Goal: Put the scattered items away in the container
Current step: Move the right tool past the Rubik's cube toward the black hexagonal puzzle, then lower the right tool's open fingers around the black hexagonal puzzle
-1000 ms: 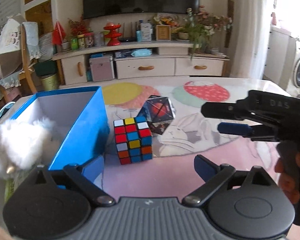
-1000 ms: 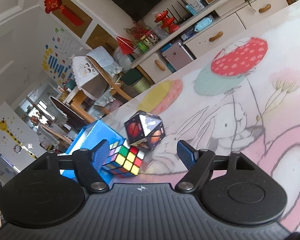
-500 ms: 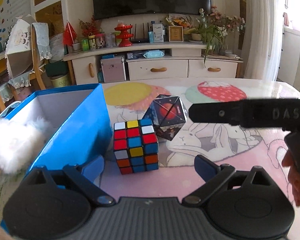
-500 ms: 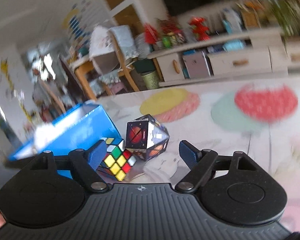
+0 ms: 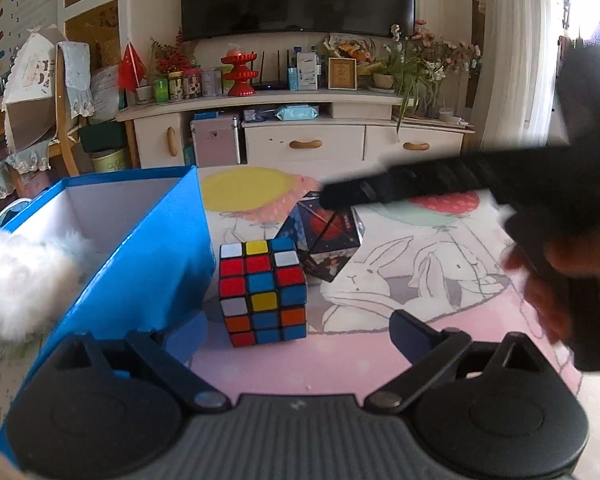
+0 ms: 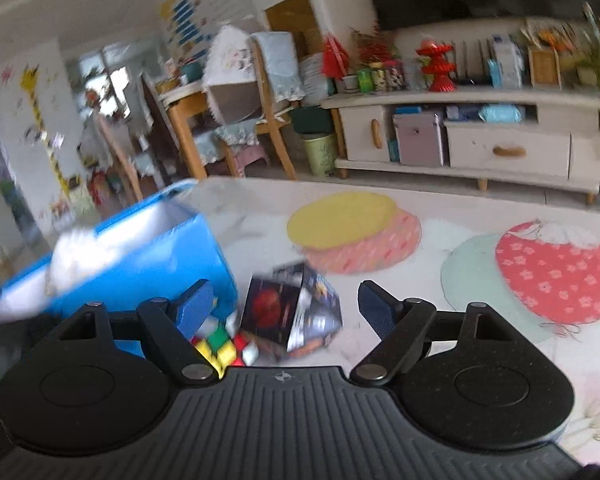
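Note:
A Rubik's cube (image 5: 263, 292) stands on the table beside the blue box (image 5: 152, 264). A dark planet-print folding cube (image 5: 328, 244) sits just behind it. A white fluffy toy (image 5: 24, 280) lies in the box. My left gripper (image 5: 296, 332) is open and empty, just in front of the Rubik's cube. My right gripper (image 6: 286, 306) is open and empty, above the folding cube (image 6: 296, 314), with the Rubik's cube (image 6: 224, 346) and the box (image 6: 140, 256) to its left. The right gripper also shows in the left wrist view as a black bar (image 5: 420, 186) over the folding cube.
The table has a cartoon rabbit and balloon cloth (image 5: 416, 276). A TV cabinet (image 5: 300, 136) and wooden chairs (image 6: 236, 128) stand beyond the table's far edge. A hand (image 5: 548, 280) holds the right gripper at the right of the left wrist view.
My right gripper has swung left and forward over the folding cube. My left gripper has moved slightly closer to the Rubik's cube. Both stay open.

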`<act>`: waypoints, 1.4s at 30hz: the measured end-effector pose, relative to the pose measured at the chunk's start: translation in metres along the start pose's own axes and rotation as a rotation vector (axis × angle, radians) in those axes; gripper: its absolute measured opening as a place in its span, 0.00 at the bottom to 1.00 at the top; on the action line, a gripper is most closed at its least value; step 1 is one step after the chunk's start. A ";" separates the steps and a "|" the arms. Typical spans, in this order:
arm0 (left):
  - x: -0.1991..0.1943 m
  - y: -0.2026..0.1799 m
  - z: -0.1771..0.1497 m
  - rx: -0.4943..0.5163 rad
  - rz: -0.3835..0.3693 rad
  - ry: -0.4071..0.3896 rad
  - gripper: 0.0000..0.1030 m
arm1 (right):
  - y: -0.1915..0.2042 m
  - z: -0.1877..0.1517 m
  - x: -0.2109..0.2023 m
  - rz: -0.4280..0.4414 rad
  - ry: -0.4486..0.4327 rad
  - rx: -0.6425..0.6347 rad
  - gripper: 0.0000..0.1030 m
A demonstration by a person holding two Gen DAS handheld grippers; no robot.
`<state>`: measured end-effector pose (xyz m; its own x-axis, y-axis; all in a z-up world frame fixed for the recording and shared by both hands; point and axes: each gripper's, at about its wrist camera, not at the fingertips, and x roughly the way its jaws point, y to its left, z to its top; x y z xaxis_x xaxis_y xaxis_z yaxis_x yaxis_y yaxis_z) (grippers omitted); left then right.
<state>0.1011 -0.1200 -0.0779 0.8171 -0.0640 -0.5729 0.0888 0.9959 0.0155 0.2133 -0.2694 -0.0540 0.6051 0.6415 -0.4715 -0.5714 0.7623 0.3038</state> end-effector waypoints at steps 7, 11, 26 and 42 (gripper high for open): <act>0.000 0.002 -0.005 -0.005 -0.028 0.008 0.96 | 0.005 0.026 0.043 -0.094 0.104 -0.001 0.97; 0.001 0.003 -0.007 -0.006 -0.039 0.015 0.96 | 0.007 0.021 0.049 -0.120 0.148 -0.015 0.97; -0.008 -0.007 -0.004 0.035 -0.082 0.005 0.96 | -0.015 -0.034 -0.041 -0.091 0.177 0.065 0.97; 0.015 -0.031 0.011 0.104 -0.213 0.034 0.97 | -0.047 -0.046 -0.057 0.088 0.032 0.346 0.97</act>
<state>0.1164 -0.1527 -0.0781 0.7542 -0.2684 -0.5993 0.3173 0.9480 -0.0251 0.1806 -0.3454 -0.0794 0.5411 0.7075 -0.4546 -0.3960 0.6913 0.6044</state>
